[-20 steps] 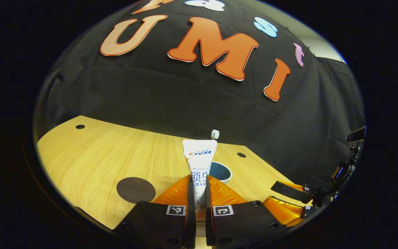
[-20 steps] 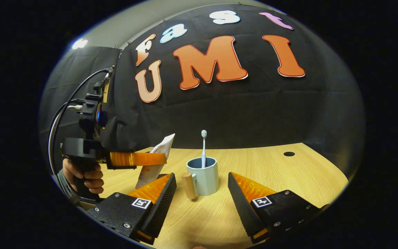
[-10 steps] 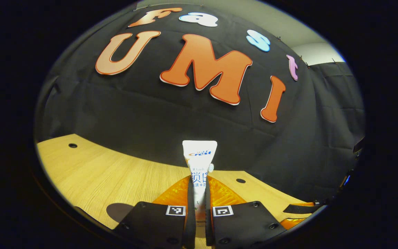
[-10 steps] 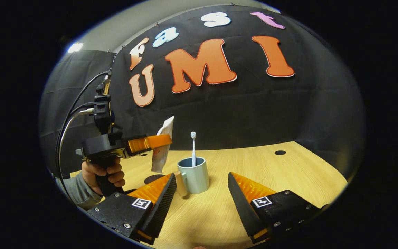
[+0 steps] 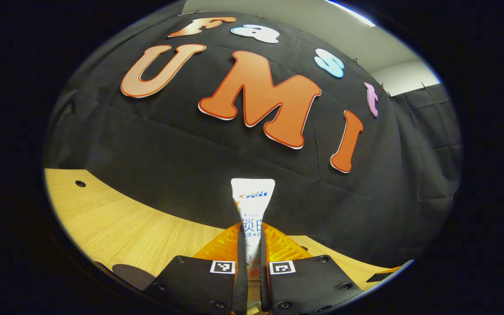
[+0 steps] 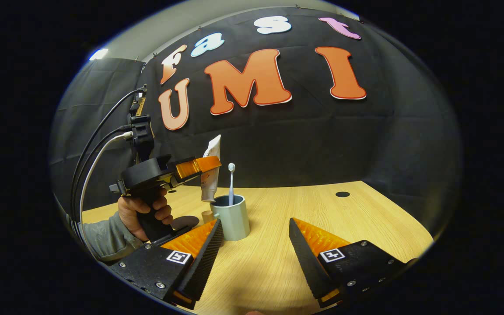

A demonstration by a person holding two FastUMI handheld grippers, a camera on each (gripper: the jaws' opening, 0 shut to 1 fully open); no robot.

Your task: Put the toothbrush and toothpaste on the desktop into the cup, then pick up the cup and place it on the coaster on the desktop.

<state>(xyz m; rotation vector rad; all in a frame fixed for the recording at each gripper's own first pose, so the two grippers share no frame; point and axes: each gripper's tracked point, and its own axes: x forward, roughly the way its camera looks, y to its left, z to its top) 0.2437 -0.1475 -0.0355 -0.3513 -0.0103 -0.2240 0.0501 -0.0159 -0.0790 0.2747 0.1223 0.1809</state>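
Left tongs (image 5: 252, 245) pinch the toothpaste (image 5: 252, 205), its brand print legible, above the cup (image 6: 231, 216); right tongs (image 6: 254, 236) gape, holding nothing.

From my seat, the desktop (image 6: 304, 205) reads as light wood-grain laminate, smooth with a soft sheen. The toothpaste (image 5: 252, 199) is a glossy white plastic tube with a flat crimped end. The cup (image 6: 233, 216) looks matt and smooth, ceramic or plastic, I can't tell which from here, and its handle (image 6: 208, 216) seems like bare pale wood. The toothbrush (image 6: 231, 183) is slim white plastic. The coaster (image 5: 133, 275) is a dark, matt disc. My left gripper (image 5: 252, 245) has ribbed, translucent-looking pads (image 5: 278, 245) on matt black plastic housings; my right gripper (image 6: 254, 245) has serrated finger edges. The booth wall (image 6: 313, 140) is matt, creased cloth.
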